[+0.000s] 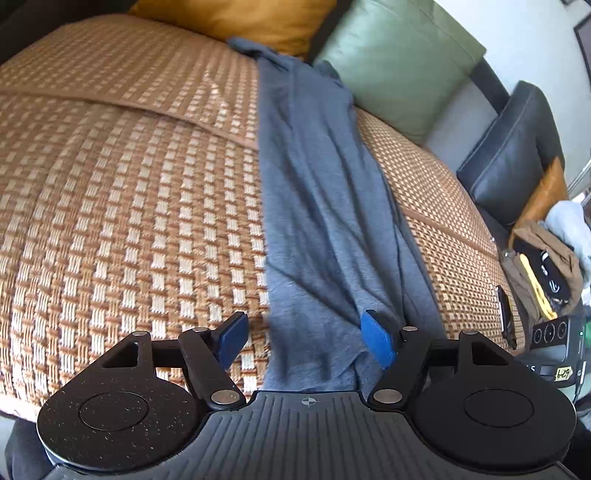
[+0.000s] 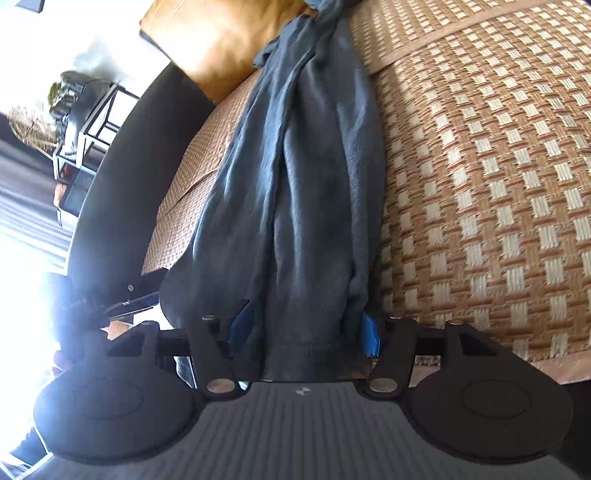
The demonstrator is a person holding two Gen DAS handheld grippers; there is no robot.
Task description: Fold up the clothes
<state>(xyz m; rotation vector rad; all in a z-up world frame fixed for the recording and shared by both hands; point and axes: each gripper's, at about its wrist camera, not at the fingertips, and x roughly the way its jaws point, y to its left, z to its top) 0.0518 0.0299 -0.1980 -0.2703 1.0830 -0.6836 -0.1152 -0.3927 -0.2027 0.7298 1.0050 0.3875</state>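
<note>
Grey-blue garment (image 1: 317,206) is lying stretched in a long, wrinkled strip across the woven mat (image 1: 122,206) on the sofa, its far end reaching the mustard cushion (image 1: 243,18). Left gripper (image 1: 306,339) is standing released over the near end, jaws spread. Right gripper (image 2: 304,332) is straddling the hem, jaws apart, not clenching.

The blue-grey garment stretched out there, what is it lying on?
The blue-grey garment lies on a woven checked mat covering the seat. Whatever sits beneath the mat, or under the cloth itself, is hidden.
</note>
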